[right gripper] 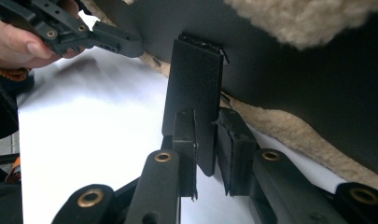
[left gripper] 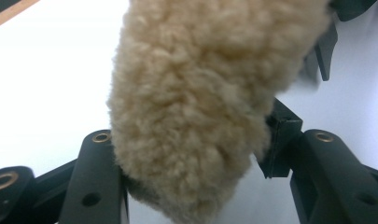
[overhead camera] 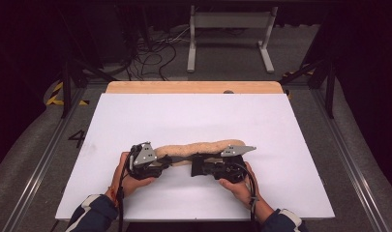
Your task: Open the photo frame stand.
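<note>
A long tan fleece pad [overhead camera: 198, 146] lies across the white board [overhead camera: 193, 111] near the front. Its underside is black [right gripper: 308, 84], and a black strap tab [right gripper: 193, 88] hangs from that side. My left gripper [overhead camera: 167, 160] has its jaws pressed on the pad's left end, and the fluffy pile [left gripper: 196, 93] bulges between them around the left gripper [left gripper: 191, 135]. My right gripper [overhead camera: 196, 164] is near the pad's middle; in the right gripper view, the right gripper [right gripper: 207, 123] is shut on the strap tab. The left gripper [right gripper: 98, 37] and a hand [right gripper: 18, 42] appear beyond.
The white board rests on a wooden table whose far edge [overhead camera: 193, 87] shows behind it. Bare board stretches to the back and both sides. Beyond the table are cables [overhead camera: 155, 53] on the floor and a white metal frame [overhead camera: 230, 29].
</note>
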The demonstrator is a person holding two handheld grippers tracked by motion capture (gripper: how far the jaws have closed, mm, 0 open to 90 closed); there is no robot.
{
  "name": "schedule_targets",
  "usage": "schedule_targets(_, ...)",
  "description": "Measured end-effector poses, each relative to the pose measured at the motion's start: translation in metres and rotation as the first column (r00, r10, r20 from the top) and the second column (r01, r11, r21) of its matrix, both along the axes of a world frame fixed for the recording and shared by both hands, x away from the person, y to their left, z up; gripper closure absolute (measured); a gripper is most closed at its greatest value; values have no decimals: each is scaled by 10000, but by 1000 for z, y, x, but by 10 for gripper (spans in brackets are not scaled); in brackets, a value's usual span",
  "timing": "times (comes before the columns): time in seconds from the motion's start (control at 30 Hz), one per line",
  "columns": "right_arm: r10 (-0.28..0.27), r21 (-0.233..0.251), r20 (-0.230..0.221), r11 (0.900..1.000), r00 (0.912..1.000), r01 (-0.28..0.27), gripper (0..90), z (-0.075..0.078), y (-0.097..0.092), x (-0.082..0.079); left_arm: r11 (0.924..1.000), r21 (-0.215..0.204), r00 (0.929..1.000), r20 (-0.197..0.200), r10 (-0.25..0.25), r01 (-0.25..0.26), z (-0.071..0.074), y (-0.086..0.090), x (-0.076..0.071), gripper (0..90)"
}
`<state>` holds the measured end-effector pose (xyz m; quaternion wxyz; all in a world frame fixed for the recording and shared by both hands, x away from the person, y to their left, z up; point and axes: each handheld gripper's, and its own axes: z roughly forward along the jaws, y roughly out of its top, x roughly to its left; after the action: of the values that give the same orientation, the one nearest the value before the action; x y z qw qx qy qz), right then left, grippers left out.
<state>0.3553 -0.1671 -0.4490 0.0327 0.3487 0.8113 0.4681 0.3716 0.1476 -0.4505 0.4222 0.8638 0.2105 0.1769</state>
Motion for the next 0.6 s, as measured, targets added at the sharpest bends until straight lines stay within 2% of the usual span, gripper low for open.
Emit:
schedule_targets(0.17, 58, -298, 192, 9995, 9998, -52, 767, -1, 1, -6, 9999, -85, 9998, -146, -123, 122, -1, 2, -2, 485)
schedule_targets(0.4, 152, -481, 255, 9987, 9996, -140, 739, 0, -1, -14, 9994, -286, 9993, -295, -214, 205, -1, 6, -5, 495)
schedule_targets(0.6, 307, -878, 797, 9959, 9963, -237, 734, 7, -3, -23, 9991, -376, 9993, -305, -194, 183, 0, 9, -6, 492)
